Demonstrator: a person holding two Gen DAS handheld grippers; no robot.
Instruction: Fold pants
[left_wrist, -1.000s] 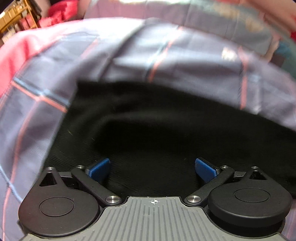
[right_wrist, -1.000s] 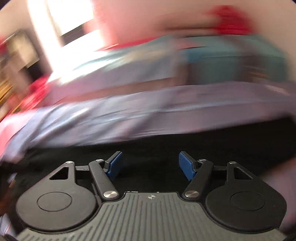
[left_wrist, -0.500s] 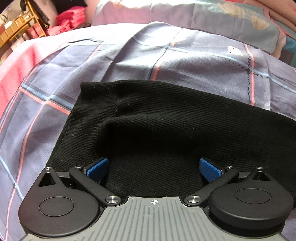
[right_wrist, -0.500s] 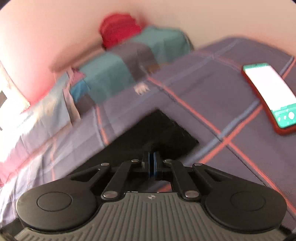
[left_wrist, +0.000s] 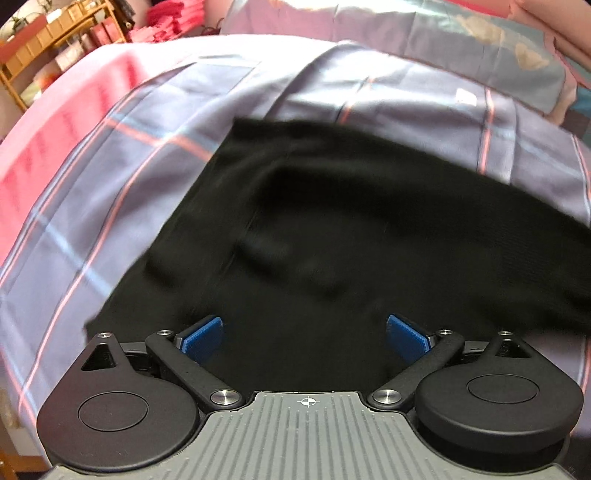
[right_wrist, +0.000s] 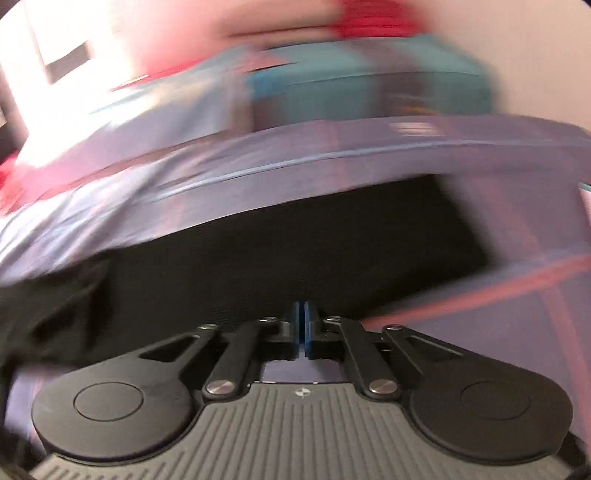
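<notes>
Black knit pants (left_wrist: 351, 229) lie spread on a purple checked bedsheet (left_wrist: 110, 192). My left gripper (left_wrist: 304, 334) is open, its blue pads wide apart just over the near part of the fabric. In the right wrist view the pants (right_wrist: 277, 266) stretch across the middle, blurred by motion. My right gripper (right_wrist: 300, 325) is shut, its pads pressed together at the near edge of the black fabric; whether cloth is pinched between them cannot be told.
Pillows (left_wrist: 461, 40) and folded bedding (right_wrist: 369, 85) lie at the far side of the bed. A wooden shelf (left_wrist: 48, 40) stands at the far left beyond the bed's edge. Red cloth (left_wrist: 162, 22) lies near it.
My right gripper was open a second ago, then shut; it has since swung so the pants fill its view and the phone has left view. My left view has shifted slightly; the pants look rumpled.
</notes>
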